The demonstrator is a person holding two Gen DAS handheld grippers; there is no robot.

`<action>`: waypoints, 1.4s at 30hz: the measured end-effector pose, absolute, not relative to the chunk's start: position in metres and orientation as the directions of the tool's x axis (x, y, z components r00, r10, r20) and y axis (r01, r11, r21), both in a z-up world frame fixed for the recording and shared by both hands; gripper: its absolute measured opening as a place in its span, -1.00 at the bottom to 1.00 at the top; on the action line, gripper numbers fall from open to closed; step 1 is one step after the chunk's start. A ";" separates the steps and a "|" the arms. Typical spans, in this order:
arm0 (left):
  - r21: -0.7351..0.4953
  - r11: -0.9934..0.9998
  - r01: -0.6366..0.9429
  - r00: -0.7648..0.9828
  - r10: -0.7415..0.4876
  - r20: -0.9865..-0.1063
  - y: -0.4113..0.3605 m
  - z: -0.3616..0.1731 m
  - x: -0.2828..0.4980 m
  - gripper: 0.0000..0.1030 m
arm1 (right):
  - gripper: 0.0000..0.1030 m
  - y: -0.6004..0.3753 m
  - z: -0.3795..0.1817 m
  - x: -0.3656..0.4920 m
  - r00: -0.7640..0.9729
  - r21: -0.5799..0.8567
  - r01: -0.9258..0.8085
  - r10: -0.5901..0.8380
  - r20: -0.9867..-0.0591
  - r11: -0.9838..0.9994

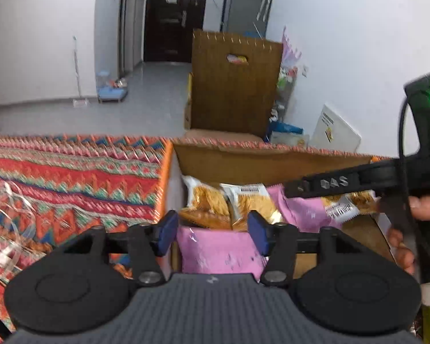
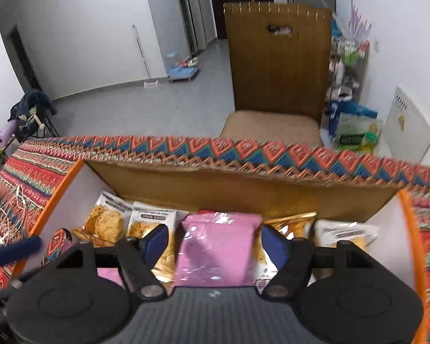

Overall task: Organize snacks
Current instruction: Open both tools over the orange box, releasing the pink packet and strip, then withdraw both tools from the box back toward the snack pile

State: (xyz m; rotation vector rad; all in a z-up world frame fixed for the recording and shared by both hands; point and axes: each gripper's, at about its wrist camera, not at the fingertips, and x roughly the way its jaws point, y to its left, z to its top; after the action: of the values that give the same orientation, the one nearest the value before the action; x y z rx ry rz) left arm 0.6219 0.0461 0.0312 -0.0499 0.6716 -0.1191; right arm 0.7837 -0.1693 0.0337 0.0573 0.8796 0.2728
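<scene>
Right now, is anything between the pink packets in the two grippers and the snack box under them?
Nothing visible blocks either. The left gripper has a pink packet between its jaws at the cardboard box's near-left corner. The right gripper has its pink packet over the box's middle. Only snack bags already inside lie beneath.

Glossy pink packet (image 2: pixel 218 246), matt cardboard box (image 2: pixel 243 189)
</scene>
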 end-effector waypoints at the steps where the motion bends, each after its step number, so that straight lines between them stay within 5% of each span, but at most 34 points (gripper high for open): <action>1: -0.082 0.992 0.094 0.786 -0.125 -0.606 0.047 0.037 0.620 0.16 | 0.39 -0.174 0.038 0.782 0.612 0.159 -0.206 0.254 -0.749 0.966; 7: -0.088 0.992 0.085 0.817 -0.120 -0.564 0.048 0.076 0.595 0.26 | 0.41 -0.199 0.072 0.755 0.644 0.129 -0.191 0.224 -0.731 0.973; 23: -0.019 0.982 0.185 0.874 -0.174 -0.453 0.018 0.168 0.401 0.87 | 0.91 -0.280 0.188 0.537 0.763 0.085 -0.242 0.243 -0.598 0.967; 33: 0.014 0.981 0.195 0.921 -0.179 -0.345 0.006 0.147 0.247 0.99 | 1.00 -0.311 0.165 0.358 0.828 0.065 -0.308 0.301 -0.473 0.949; 42: 0.043 0.983 0.176 0.919 -0.149 -0.366 -0.007 0.089 0.145 1.00 | 1.00 -0.312 0.096 0.244 0.853 0.077 -0.305 0.308 -0.421 0.949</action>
State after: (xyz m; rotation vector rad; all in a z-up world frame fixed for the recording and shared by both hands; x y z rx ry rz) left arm 0.1452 -0.0069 0.0892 0.0753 0.3703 -0.1673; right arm 0.2442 -0.3119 0.0964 0.0080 0.4444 0.3223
